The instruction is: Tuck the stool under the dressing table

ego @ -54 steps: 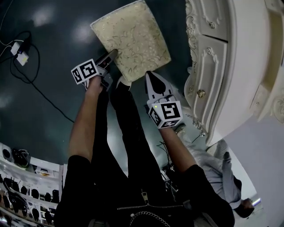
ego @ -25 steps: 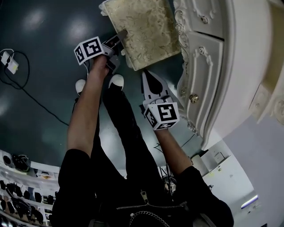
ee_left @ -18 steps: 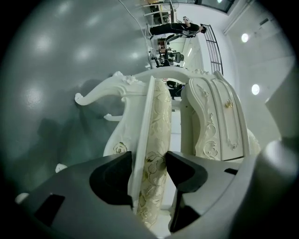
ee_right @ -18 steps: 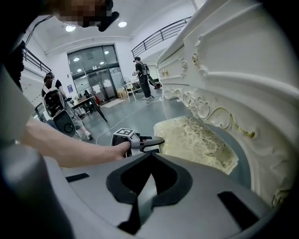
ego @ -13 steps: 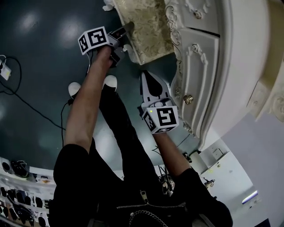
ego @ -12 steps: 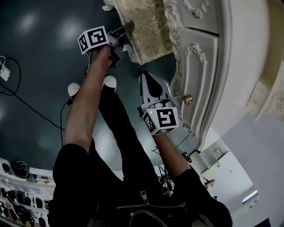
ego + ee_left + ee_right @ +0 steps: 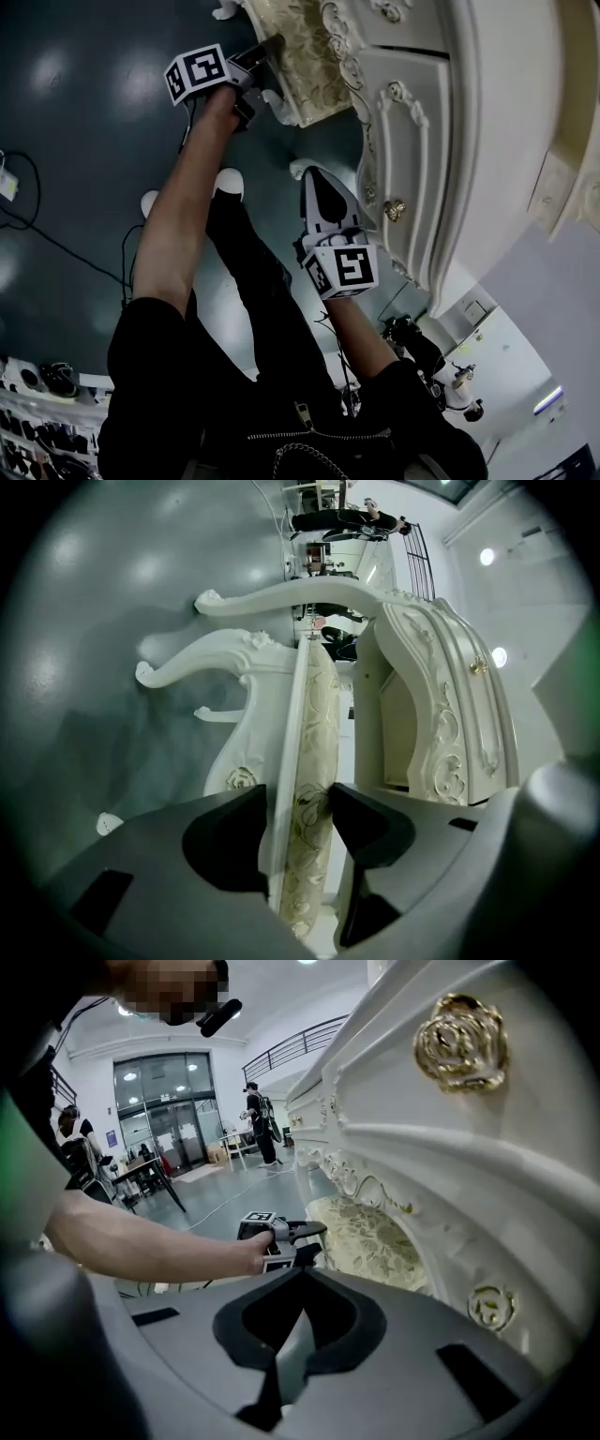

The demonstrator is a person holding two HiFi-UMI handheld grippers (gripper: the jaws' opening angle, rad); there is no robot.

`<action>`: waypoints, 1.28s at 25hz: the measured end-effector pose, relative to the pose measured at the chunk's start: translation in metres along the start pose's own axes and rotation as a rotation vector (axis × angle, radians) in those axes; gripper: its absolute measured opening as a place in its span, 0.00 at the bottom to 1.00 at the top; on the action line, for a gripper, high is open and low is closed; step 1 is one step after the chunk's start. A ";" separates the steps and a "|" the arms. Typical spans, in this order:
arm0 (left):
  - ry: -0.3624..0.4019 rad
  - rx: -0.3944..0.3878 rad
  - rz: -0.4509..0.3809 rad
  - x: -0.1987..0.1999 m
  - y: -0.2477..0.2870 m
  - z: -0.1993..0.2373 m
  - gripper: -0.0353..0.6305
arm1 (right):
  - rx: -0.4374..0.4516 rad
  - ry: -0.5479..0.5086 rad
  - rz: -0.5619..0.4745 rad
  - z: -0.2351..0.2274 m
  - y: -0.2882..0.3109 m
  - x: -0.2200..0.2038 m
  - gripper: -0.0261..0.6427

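Head view: the stool (image 7: 302, 58) lies at 12 o'clock, its near corner showing and the rest of the seat under the edge of the dressing table (image 7: 422, 159), which fills the frame from 1 to 4 o'clock

Left gripper (image 7: 268, 67), at 11 o'clock: clamped on the near edge of the stool. Its own view shows the seat cushion (image 7: 314, 761) and white frame standing on edge between the jaws, with a pad against each side. The carved legs (image 7: 234, 663) run off toward 10 o'clock over the floor (image 7: 84, 667)

Right gripper (image 7: 303, 173), just off centre toward 12 o'clock: jaws closed together on nothing, apart from the stool and close beside the drawer front with the gold knob (image 7: 395, 208)

Step in hand, as judged: the push into the kneehole, done by the left gripper alone. The right gripper view shows the cushion already inside the arched opening at 3 o'clock. Task assessed as well along, not complete

Next move, as judged: a level push toward the table with the grip kept firm, so the seat does not twist. The legs must pass clear of the carved pedestal at 1 o'clock; a scrape there is the main risk
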State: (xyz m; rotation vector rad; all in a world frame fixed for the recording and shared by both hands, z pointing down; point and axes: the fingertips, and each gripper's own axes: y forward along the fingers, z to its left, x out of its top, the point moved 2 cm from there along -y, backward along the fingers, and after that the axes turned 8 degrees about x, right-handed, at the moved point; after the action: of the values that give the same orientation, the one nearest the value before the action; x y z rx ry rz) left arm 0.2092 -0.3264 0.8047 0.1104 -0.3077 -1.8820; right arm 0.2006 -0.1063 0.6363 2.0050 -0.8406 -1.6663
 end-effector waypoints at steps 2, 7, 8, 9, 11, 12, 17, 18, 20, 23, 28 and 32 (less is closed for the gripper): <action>0.003 -0.009 0.014 0.001 0.009 -0.003 0.39 | -0.011 0.004 -0.007 -0.003 0.000 -0.002 0.05; 0.030 -0.011 0.019 0.009 0.025 -0.007 0.39 | -0.034 0.015 -0.017 -0.007 -0.001 -0.006 0.05; 0.034 -0.004 0.020 0.010 0.027 -0.007 0.39 | -0.036 0.015 -0.020 -0.008 -0.001 -0.006 0.05; 0.045 0.005 0.020 0.012 0.030 -0.008 0.39 | -0.036 0.016 -0.022 -0.008 -0.001 -0.006 0.05; 0.091 0.030 0.013 0.017 0.031 -0.013 0.38 | -0.032 0.018 -0.024 -0.007 -0.001 -0.007 0.05; 0.116 0.044 0.009 0.018 0.030 -0.016 0.35 | -0.031 0.022 -0.022 -0.005 -0.002 -0.008 0.05; 0.171 0.042 0.037 0.010 0.005 -0.023 0.29 | -0.022 0.049 -0.010 0.004 -0.003 -0.012 0.05; 0.185 0.039 0.039 0.010 -0.004 -0.025 0.26 | -0.017 0.050 -0.009 0.006 -0.004 -0.011 0.05; 0.249 0.063 0.031 0.012 -0.025 -0.029 0.17 | -0.009 0.053 -0.010 0.011 -0.005 -0.007 0.05; 0.391 0.150 0.027 0.010 -0.063 -0.037 0.14 | -0.001 0.057 -0.020 0.022 -0.009 0.006 0.05; 0.604 0.288 0.023 -0.013 -0.127 -0.056 0.10 | 0.020 0.060 -0.043 0.043 -0.023 0.034 0.05; 0.697 0.355 0.014 -0.029 -0.174 -0.078 0.09 | 0.047 0.066 -0.057 0.065 -0.042 0.056 0.05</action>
State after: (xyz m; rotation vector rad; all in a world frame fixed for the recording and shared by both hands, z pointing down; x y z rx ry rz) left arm 0.0766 -0.2593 0.6815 0.9735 -0.1517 -1.6413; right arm 0.1516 -0.1080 0.5546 2.1221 -0.8134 -1.6155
